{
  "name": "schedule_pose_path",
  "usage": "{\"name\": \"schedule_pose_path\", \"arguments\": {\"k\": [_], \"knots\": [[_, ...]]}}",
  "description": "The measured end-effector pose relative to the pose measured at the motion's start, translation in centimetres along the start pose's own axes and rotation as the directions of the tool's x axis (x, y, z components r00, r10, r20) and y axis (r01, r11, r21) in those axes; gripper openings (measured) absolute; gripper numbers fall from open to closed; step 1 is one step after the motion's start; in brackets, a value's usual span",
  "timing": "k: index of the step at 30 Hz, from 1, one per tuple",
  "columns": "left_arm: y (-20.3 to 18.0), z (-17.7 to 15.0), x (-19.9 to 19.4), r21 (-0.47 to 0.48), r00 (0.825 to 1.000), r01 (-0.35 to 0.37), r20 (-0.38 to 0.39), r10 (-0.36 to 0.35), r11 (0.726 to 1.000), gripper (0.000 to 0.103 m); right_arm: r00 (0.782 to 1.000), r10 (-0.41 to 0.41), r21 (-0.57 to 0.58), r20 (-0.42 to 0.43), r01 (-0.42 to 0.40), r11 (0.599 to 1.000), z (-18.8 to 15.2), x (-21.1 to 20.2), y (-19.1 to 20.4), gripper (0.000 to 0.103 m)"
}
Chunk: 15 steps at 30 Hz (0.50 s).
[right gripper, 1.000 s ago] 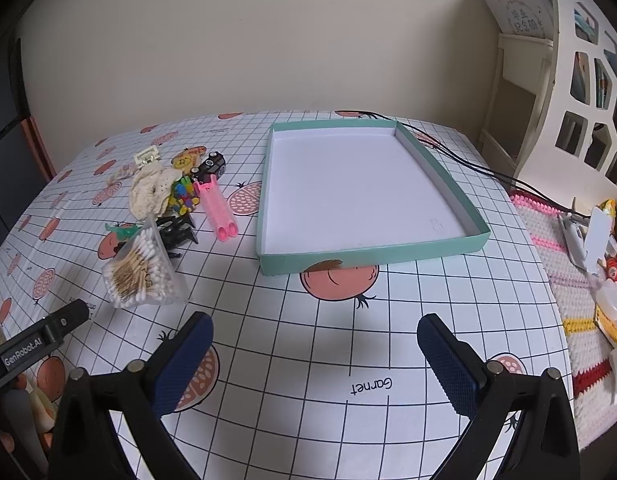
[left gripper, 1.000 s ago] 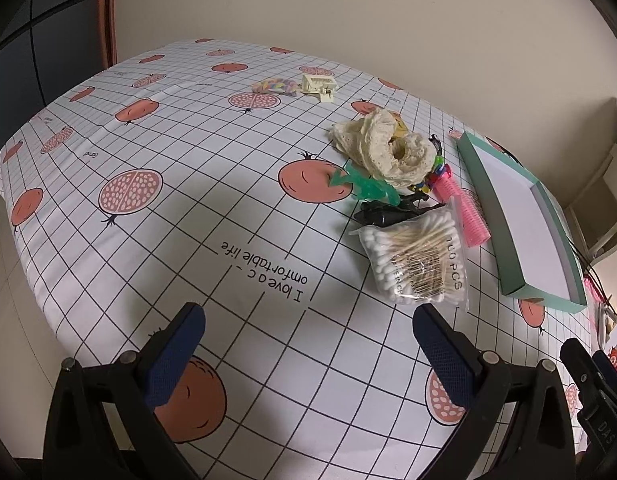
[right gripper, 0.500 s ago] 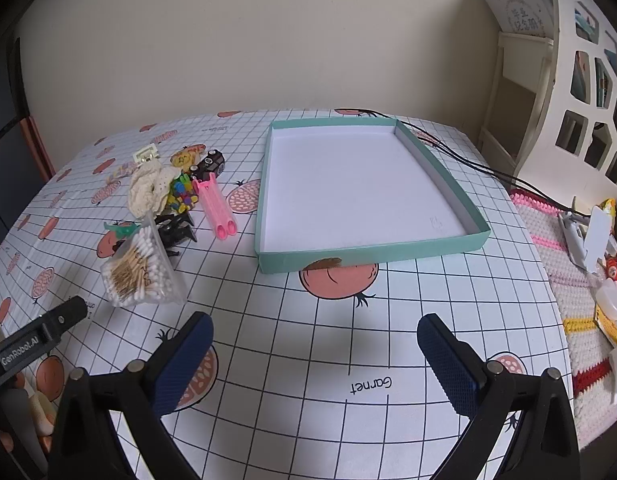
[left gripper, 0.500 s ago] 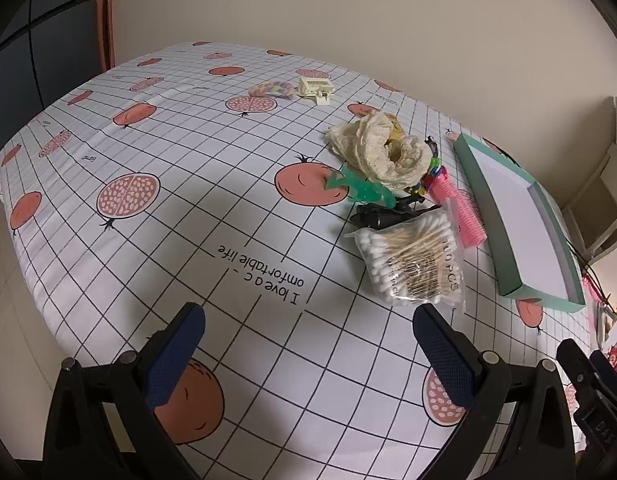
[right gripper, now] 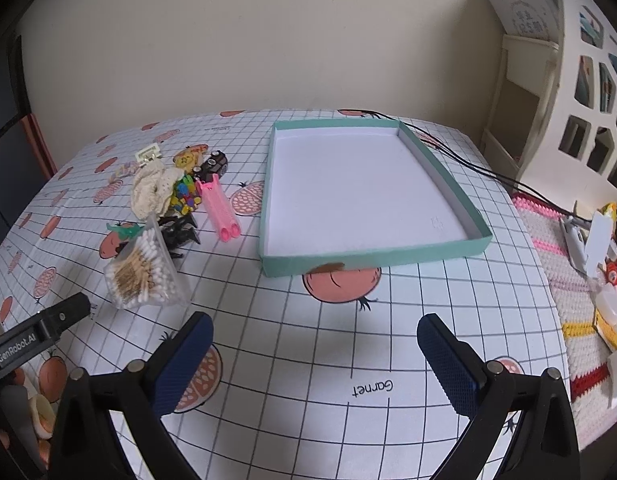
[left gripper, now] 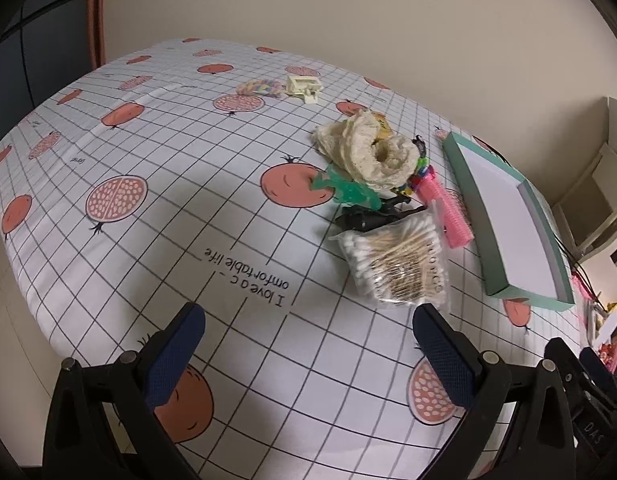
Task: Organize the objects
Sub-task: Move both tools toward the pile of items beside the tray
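A shallow teal tray [right gripper: 372, 258] [left gripper: 474, 200] with a white floor lies on the tablecloth, nothing in it. To its left is a pile: a clear bag of cotton swabs [right gripper: 144, 270] [left gripper: 396, 266], pink hair rollers [right gripper: 220, 210] [left gripper: 448, 216], black clips [right gripper: 180, 232] [left gripper: 372, 216], a green clip [left gripper: 348, 190], a cream lace scrunchie [right gripper: 152, 188] [left gripper: 368, 152] and small coloured clips [right gripper: 184, 198]. My left gripper [left gripper: 308, 344] hovers open just short of the swab bag. My right gripper [right gripper: 314, 348] hovers open in front of the tray's near wall. Both hold nothing.
A cream claw clip [left gripper: 304, 88] and a pastel scrunchie [left gripper: 258, 88] lie farther back. A black cable [right gripper: 468, 160] runs behind the tray. A white shelf unit [right gripper: 568, 92] stands at the right, with a knitted mat [right gripper: 556, 248] and small items beside it.
The left wrist view has crept slightly closer to the swab bag. The right gripper has hardly moved. Both grippers stay open.
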State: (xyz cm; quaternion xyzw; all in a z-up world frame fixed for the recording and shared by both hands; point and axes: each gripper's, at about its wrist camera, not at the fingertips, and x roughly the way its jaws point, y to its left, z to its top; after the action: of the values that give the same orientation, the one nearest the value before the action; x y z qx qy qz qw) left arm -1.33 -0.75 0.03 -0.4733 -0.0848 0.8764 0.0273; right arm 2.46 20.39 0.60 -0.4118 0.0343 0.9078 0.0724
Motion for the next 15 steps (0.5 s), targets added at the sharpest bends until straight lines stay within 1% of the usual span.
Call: {"name": "schedule_pose_path", "arguments": {"k": [3,4,7,9,12,15], "knots": [[-0.4,2.0,-0.5,0.004,0.999,0.012,-0.044,-0.011,1.0,0.103,1.0,0.007,-0.036,0.008,-0.007,0.999,2.1,-0.8,0.8,0.103],[-0.4,2.6,-0.8,0.002,0.999,0.012,-0.046,-0.012,1.0,0.103,1.0,0.014,-0.046,0.012,-0.013,0.999,2.9,-1.1,1.1,0.103],[-0.6,5.0,-1.6,0.004,0.998,0.012,-0.054,-0.012,1.0,0.103,0.997,0.078,-0.044,-0.005,-0.078,0.996,5.6,-1.5,1.9,0.103],[-0.7,6.5,-1.8,-0.005,0.997,0.019,-0.078,-0.019,1.0,0.103,0.994,0.107,-0.049,-0.02,-0.108,0.993,7.3,-1.4,2.5,0.103],[-0.7,8.6,-1.3,-0.025,0.992,0.009,-0.123,-0.012,1.0,0.103,0.99,0.129,-0.068,-0.052,-0.133,0.989,8.9,-0.7,3.6,0.103],[-0.5,10.1,0.4,-0.032,0.983,-0.025,-0.183,0.019,0.999,0.103,0.986,0.139,-0.088,-0.094,-0.147,0.985,9.8,0.9,4.5,0.103]]}}
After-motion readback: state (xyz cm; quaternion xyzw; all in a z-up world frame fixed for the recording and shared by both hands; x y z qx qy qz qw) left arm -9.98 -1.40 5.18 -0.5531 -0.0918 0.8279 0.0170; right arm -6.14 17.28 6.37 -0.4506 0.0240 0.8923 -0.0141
